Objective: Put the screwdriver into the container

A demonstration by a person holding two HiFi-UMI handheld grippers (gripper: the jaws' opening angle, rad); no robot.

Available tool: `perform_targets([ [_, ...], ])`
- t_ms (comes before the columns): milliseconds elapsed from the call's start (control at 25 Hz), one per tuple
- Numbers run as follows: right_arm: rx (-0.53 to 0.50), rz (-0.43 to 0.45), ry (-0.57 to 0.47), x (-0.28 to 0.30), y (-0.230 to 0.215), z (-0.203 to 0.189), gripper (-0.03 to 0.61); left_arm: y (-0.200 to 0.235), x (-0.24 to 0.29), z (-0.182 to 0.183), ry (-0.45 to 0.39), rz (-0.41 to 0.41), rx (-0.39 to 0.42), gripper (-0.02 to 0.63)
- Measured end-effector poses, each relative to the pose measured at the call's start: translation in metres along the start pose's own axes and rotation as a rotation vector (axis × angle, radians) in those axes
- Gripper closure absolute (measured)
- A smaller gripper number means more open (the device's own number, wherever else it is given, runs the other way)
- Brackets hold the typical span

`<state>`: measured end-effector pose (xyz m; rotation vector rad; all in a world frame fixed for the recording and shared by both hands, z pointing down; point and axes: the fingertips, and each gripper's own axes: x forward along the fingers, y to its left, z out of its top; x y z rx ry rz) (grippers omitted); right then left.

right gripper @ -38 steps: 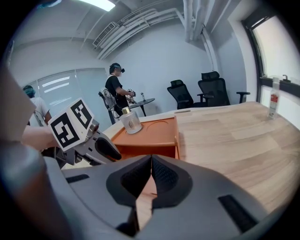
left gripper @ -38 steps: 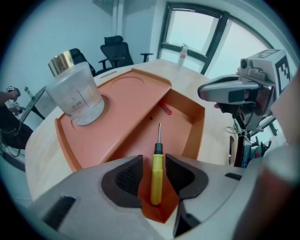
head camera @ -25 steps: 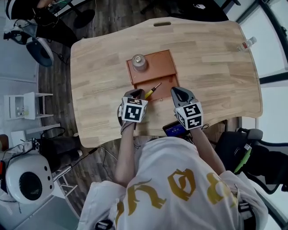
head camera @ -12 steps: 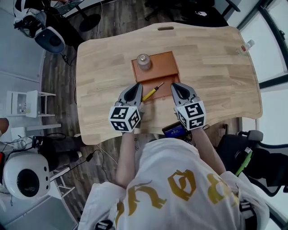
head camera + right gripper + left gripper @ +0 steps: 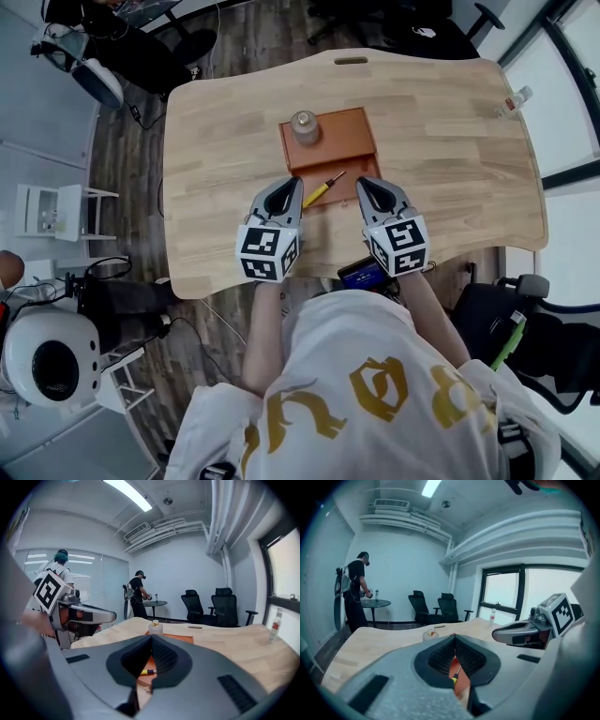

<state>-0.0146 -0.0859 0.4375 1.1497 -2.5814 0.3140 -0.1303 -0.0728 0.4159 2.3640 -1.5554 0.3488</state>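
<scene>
Screwdriver slanted — at near edge of container.

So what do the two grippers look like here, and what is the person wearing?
They match. The left gripper and the right gripper have light grey shells that taper to a point, and their fingers have a black textured lining. Each carries a white cube printed with black square markers. The person wears a white top with a gold print.
</scene>
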Motion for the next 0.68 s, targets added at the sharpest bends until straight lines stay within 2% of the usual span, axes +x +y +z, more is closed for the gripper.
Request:
perform_targets([
  [120, 0.004, -0.005, -0.001, 0.000, -0.001, 0.001, 0.568, -0.006, 0.003, 0.000, 0.012, -0.020, 0.031, 0.604],
  [440, 0.036, -0.017, 0.011, 0.004, -0.005, -0.002, 0.568, -0.004, 0.011, -0.008, 0.049, -0.051, 0.015, 0.604],
  [680, 0.047, -0.024, 0.012, 0.008, -0.009, -0.006, 0.568, 0.001, 0.015, -0.013, 0.054, -0.045, 0.038, 0.604],
])
